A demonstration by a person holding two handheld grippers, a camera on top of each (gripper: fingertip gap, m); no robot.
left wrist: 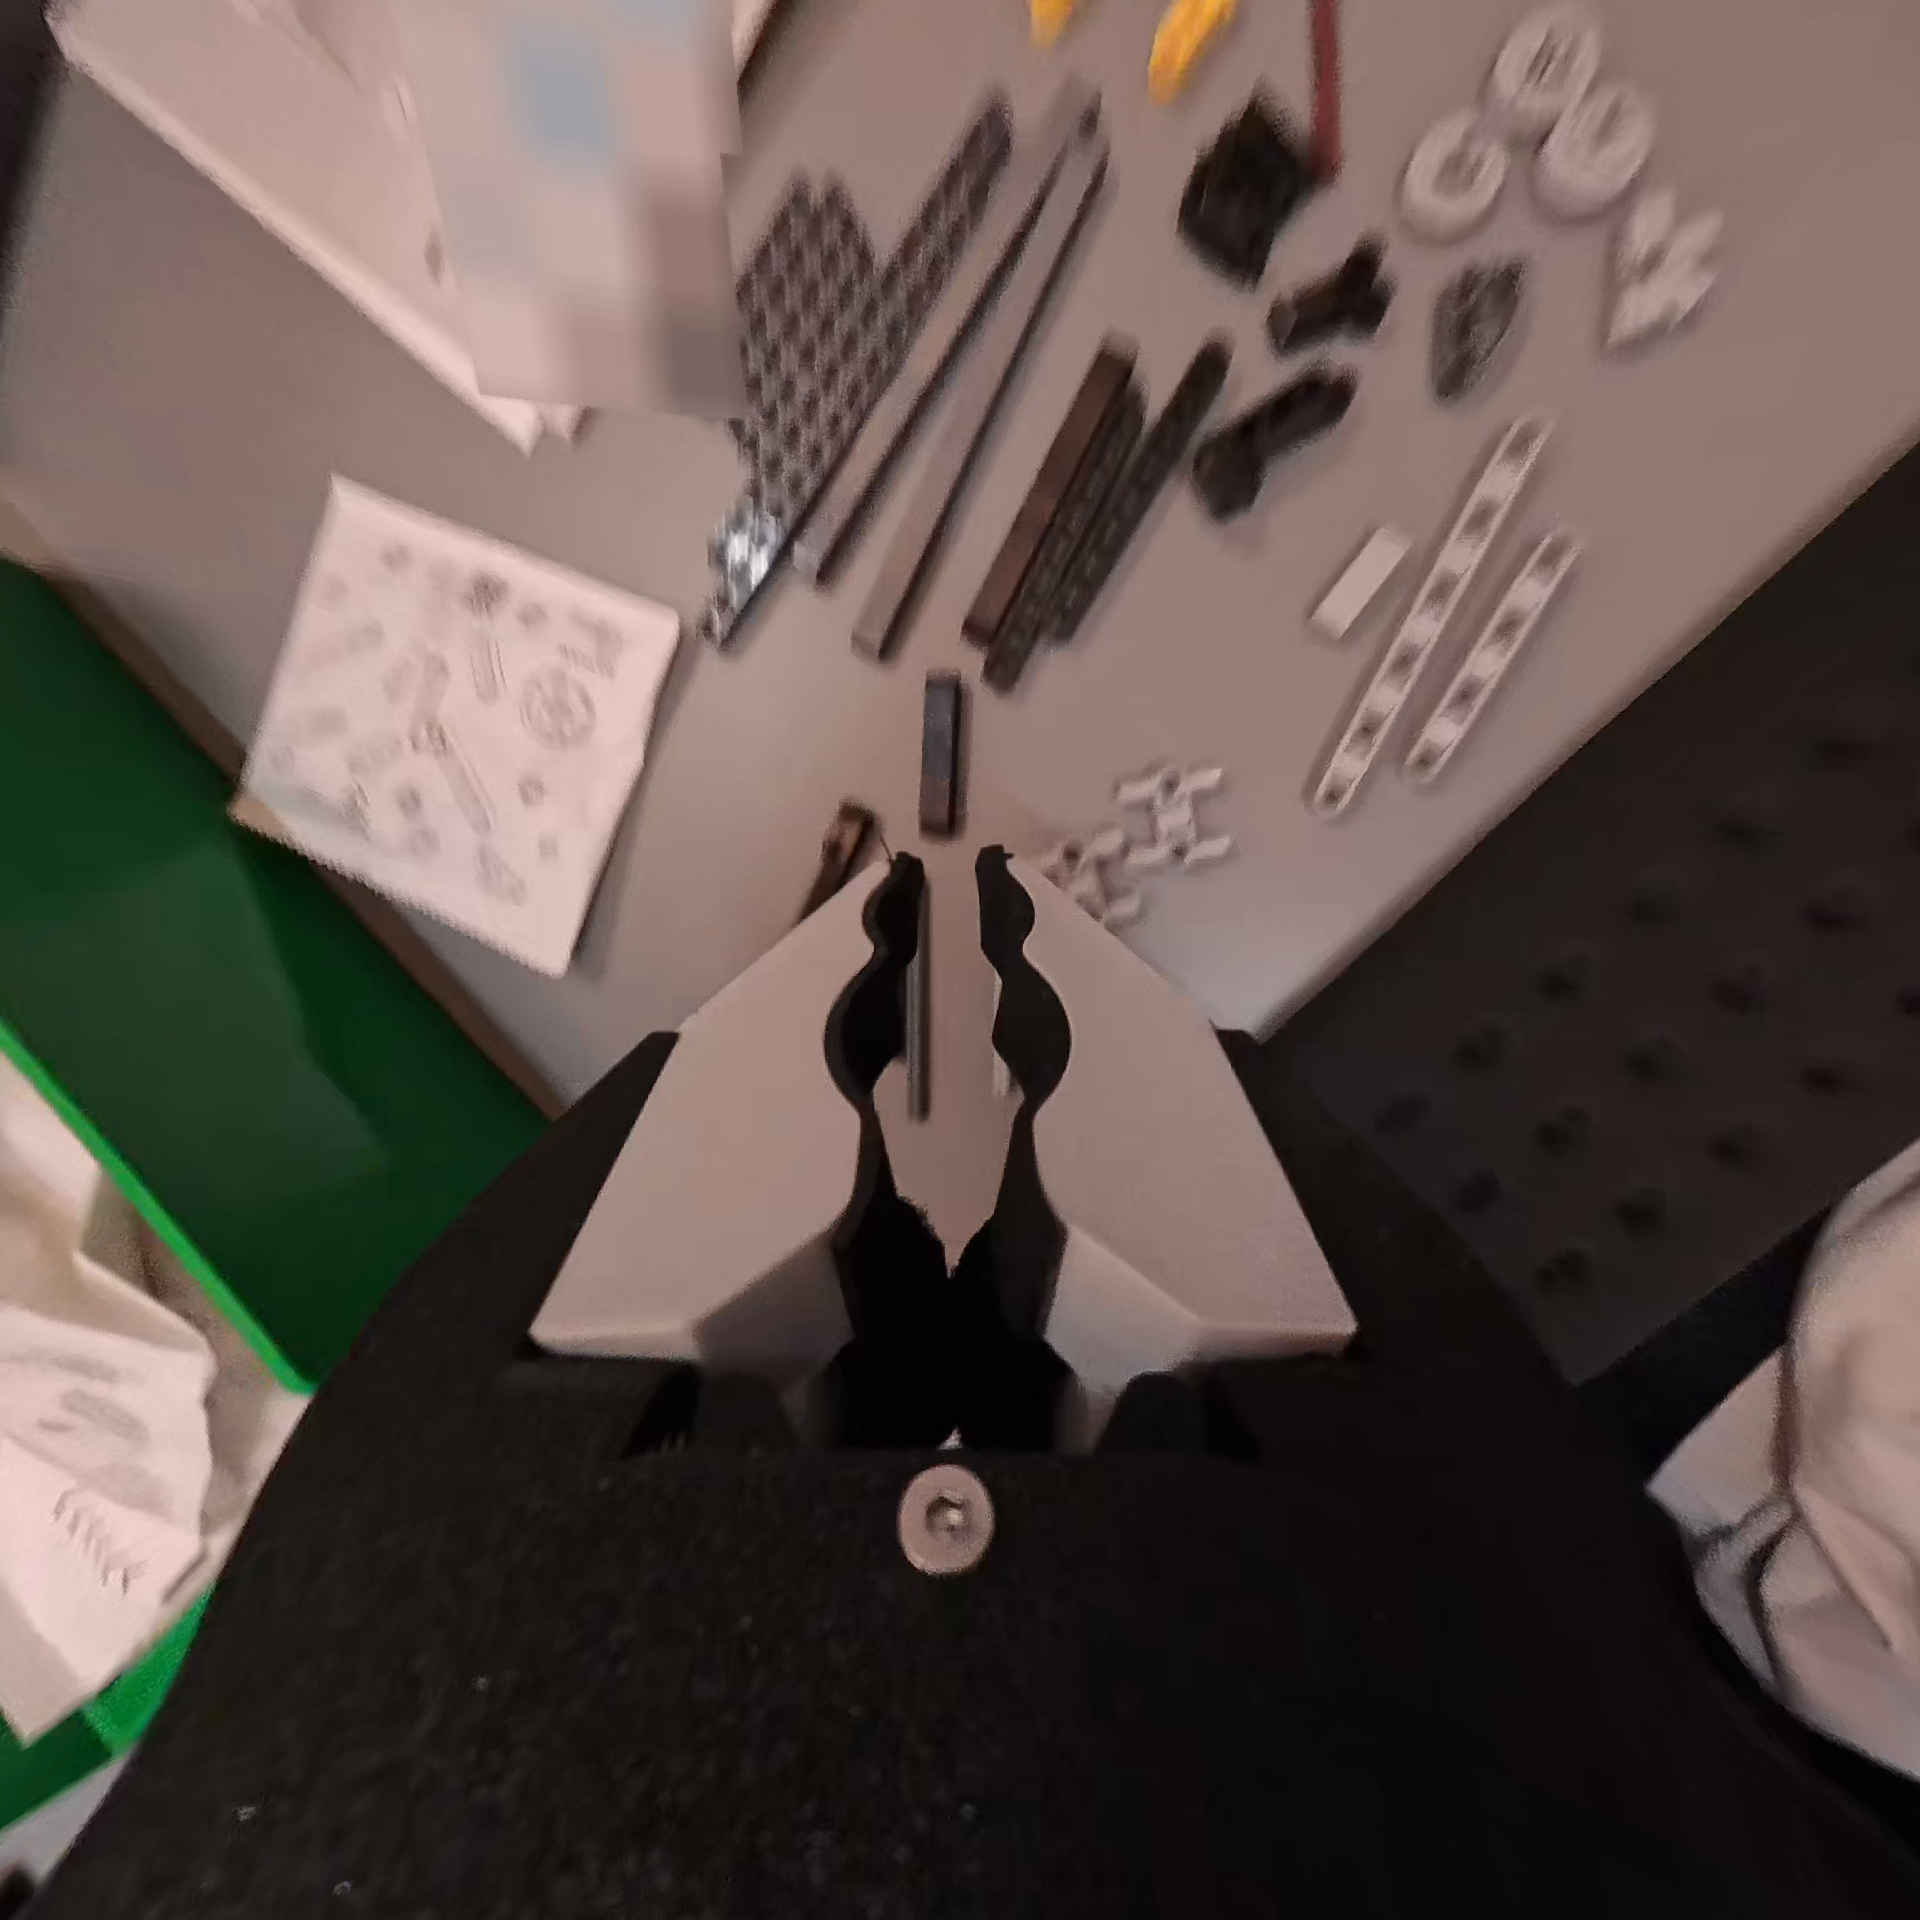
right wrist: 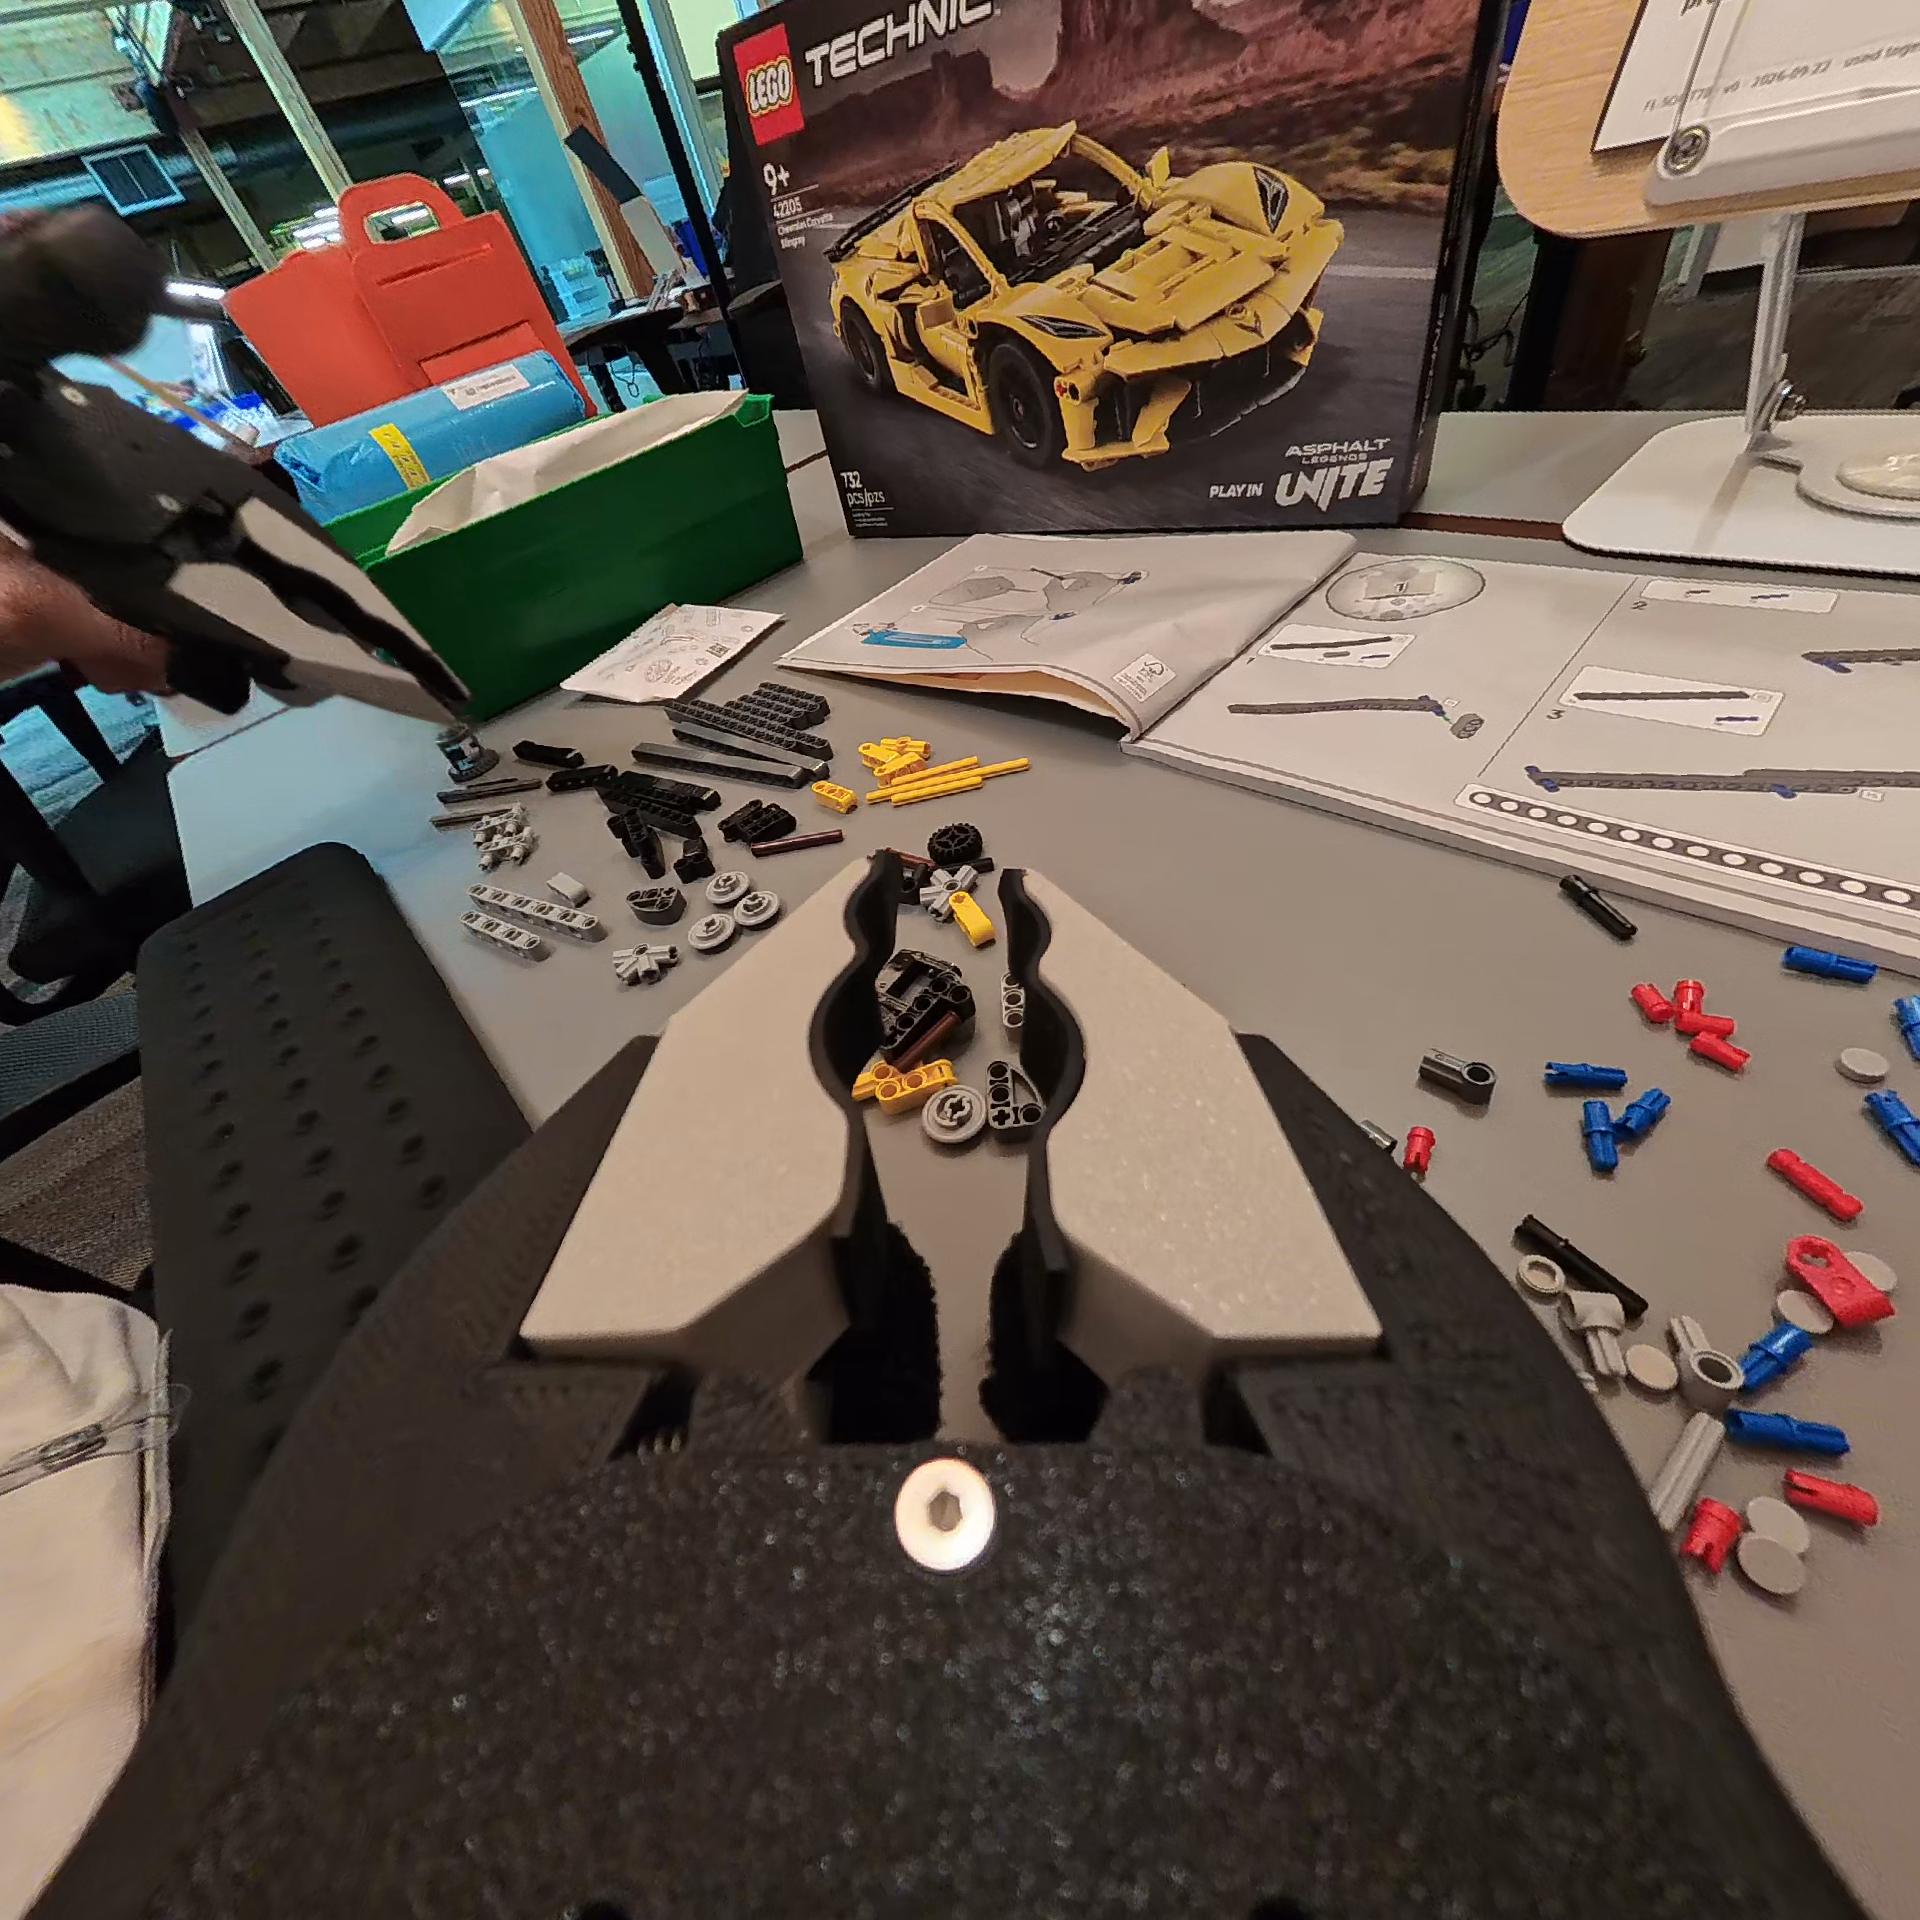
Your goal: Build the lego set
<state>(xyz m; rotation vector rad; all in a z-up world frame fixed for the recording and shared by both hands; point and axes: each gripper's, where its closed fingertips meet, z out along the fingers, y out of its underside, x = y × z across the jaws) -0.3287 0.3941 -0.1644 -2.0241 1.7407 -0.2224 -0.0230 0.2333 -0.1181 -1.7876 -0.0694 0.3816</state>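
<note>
Both grippers look alike. The left gripper (left wrist: 943, 862) and right gripper (right wrist: 940, 868) each have a black, grainy, rounded body with one silver hex screw (right wrist: 943, 1514) at its centre. Two grey wedge-shaped fingers (right wrist: 717, 1122) carry wavy black inner pads (left wrist: 868, 997).

Grey table (right wrist: 1299, 935), black perforated chair (right wrist: 301, 1039), glass partitions (right wrist: 499, 125) behind.

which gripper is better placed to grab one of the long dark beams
Left. The left gripper hangs open right before the long dark beams; the right gripper sits farther back over small parts.
</note>
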